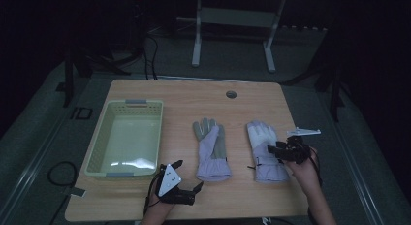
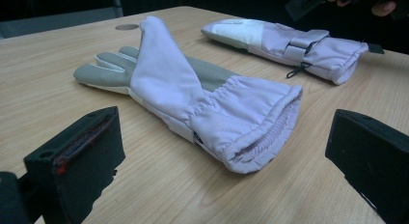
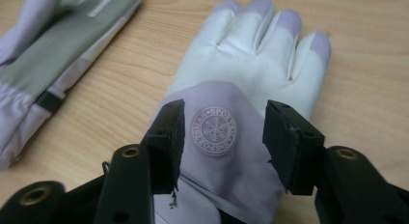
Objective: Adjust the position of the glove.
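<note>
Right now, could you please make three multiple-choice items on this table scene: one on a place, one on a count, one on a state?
1. Where is the basket compared with the gloves?
A. On the person's left of both
B. Between them
C. On the person's right of both

2. How many gloves lie on the table?
A. One
B. Two
C. Three

3. How are the jaws of the right gripper?
A. Shut on a glove cuff
B. Shut on nothing
C. Open above a glove

Answers:
1. A: the high view shows the basket at the table's left part, then the left glove and the right glove.
2. B: two lilac gloves lie side by side.
3. C: the right gripper view shows the two jaws apart, with the round snowflake badge of the right glove visible between them.
</note>
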Motion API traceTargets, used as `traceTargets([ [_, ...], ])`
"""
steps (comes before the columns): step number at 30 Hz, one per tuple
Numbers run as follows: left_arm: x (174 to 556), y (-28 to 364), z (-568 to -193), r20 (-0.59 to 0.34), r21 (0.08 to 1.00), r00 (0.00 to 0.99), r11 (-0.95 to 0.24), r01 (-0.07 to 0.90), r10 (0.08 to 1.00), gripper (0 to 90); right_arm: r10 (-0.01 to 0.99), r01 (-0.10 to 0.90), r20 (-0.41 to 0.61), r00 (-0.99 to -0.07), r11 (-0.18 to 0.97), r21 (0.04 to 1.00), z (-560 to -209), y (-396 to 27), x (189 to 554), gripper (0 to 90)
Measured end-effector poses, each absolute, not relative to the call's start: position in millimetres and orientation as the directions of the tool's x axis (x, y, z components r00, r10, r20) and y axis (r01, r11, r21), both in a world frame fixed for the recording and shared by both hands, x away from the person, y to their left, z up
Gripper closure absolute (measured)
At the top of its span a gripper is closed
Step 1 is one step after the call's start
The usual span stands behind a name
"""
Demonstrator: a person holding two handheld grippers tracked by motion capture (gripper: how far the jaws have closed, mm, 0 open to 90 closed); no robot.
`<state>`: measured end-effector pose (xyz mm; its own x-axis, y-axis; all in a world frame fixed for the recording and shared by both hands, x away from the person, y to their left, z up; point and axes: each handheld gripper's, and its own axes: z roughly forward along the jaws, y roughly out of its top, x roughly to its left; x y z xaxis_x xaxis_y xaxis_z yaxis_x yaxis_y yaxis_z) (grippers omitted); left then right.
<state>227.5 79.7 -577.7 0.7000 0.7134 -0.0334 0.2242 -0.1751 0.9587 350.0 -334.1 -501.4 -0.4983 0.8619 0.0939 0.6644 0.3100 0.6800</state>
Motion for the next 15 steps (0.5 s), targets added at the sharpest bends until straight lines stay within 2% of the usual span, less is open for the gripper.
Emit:
traceTargets([
  [7,227.2,80.0,-577.7,-0.038,0.959,0.71,-0.175,0.224,0.703,0.1,0.811,0.634,0.067,-0.582,0.4,0.661,-507.6,-335.3,353.8,46.1],
  [13,225.7,79.6,-577.8,-0.031,0.96,0.713,-0.178,0.216,0.701,0.1,0.822,0.667,0.064,-0.567,0.411,0.621,-530.8,-328.8,359.9,44.8],
  [14,225.9,80.0,-577.8,-0.034,0.96,0.712,-0.175,0.219,0.701,0.1,0.82,0.662,0.056,-0.57,0.418,0.622,-533.8,-328.6,359.3,46.1],
  [15,226.1,80.1,-577.8,-0.04,0.96,0.711,-0.171,0.223,0.702,0.1,0.82,0.657,0.049,-0.571,0.421,0.625,-535.9,-328.5,358.1,51.9],
])
